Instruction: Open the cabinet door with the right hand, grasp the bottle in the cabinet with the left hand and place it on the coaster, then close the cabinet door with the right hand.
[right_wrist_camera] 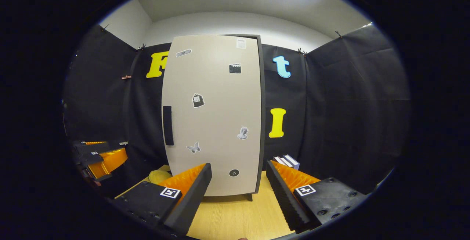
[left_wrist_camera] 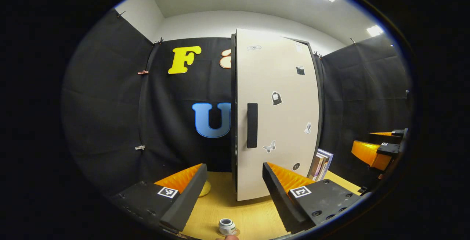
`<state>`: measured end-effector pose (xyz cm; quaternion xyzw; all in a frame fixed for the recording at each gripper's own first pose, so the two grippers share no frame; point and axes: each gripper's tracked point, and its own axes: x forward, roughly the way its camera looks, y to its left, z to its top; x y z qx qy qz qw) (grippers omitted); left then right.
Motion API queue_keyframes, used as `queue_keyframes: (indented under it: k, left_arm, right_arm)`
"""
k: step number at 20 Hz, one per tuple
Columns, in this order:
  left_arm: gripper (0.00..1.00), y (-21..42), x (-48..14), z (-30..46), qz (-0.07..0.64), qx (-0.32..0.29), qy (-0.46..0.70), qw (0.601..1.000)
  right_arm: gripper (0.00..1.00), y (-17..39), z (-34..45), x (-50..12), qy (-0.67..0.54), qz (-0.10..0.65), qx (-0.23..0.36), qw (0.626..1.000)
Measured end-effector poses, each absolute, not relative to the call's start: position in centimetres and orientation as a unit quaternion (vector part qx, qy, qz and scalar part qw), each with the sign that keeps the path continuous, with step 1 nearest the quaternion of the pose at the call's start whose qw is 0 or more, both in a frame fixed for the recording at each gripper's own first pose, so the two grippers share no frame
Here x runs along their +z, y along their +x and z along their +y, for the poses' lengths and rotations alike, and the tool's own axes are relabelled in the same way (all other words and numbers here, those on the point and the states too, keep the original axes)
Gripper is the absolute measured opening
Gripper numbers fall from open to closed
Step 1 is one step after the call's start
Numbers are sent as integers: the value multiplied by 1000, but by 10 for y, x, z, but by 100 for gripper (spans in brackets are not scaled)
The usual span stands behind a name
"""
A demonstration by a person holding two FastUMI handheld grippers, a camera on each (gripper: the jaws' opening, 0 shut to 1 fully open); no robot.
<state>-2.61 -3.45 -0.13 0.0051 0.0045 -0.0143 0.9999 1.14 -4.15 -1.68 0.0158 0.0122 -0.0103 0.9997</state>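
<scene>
Left gripper view: faces a tall pale cabinet [left_wrist_camera: 279,115] standing at the back of the wooden bench [left_wrist_camera: 242,210], door shut flat against the frame, dark upright handle [left_wrist_camera: 252,125] near the door's left edge, small stickers scattered over the panel. Left gripper [left_wrist_camera: 233,170] released, fingers spread wide with nothing between them, aimed at the lower part of the door. Right gripper [left_wrist_camera: 378,151] seen farther off at the right edge, also spread apart and holding nothing. Books [left_wrist_camera: 322,163] leaning upright just right of the cabinet. Soft yellow thing [left_wrist_camera: 205,188] lying on the bench left of the cabinet, partly hidden behind one finger. Bottle [left_wrist_camera: 226,226] standing upright at the near edge of the bench, out of the cabinet, resting on the round coaster [left_wrist_camera: 237,232], well apart from both grippers.

Right gripper view: looks straight at the closed door, own fingers wide apart and touching nothing, the other gripper low at the left.
</scene>
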Motion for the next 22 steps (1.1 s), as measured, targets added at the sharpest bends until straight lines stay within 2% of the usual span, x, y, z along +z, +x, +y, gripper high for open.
queue_keyframes:
  k: [22]
  left_arm:
    - [95,-20,-3,-38,10,-17,6,1000]
  right_arm:
    - [98,25,-49,-21,21,10,-23,999]
